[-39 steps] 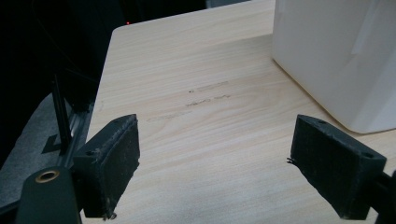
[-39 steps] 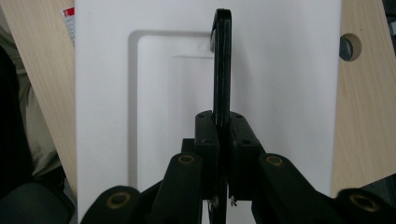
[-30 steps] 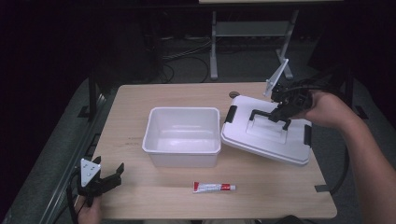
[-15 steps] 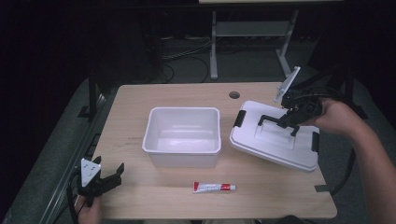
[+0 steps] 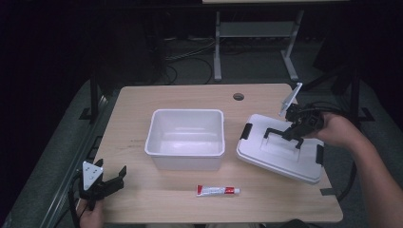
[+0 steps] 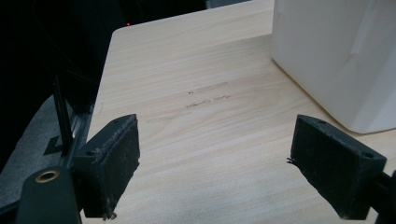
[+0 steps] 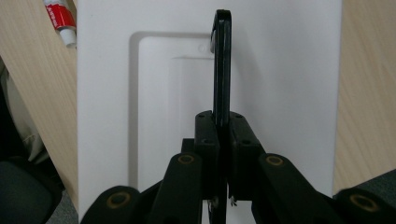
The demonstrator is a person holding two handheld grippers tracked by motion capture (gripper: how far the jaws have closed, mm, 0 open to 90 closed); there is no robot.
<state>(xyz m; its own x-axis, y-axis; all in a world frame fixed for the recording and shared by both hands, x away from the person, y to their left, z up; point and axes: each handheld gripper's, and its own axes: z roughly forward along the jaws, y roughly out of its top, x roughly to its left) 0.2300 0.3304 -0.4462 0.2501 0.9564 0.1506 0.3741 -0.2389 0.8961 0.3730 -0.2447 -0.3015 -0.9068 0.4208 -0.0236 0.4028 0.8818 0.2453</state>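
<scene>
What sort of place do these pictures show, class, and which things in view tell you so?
Probably a lab or recording workspace: a plain wooden table in a dark room, loose cables on the floor behind it, and a metal stand, with hand-held grippers working on a lid.

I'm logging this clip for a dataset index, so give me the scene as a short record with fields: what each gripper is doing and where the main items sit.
right gripper: shut on the lid's black handle
lid: white, black side clips, at the table's right side
left gripper: open, holding nothing, at the near left table edge
box: white, open, nothing inside, mid-table
tube: red and white, lying flat in front of the box
table: light wood, round hole near the far edge
</scene>
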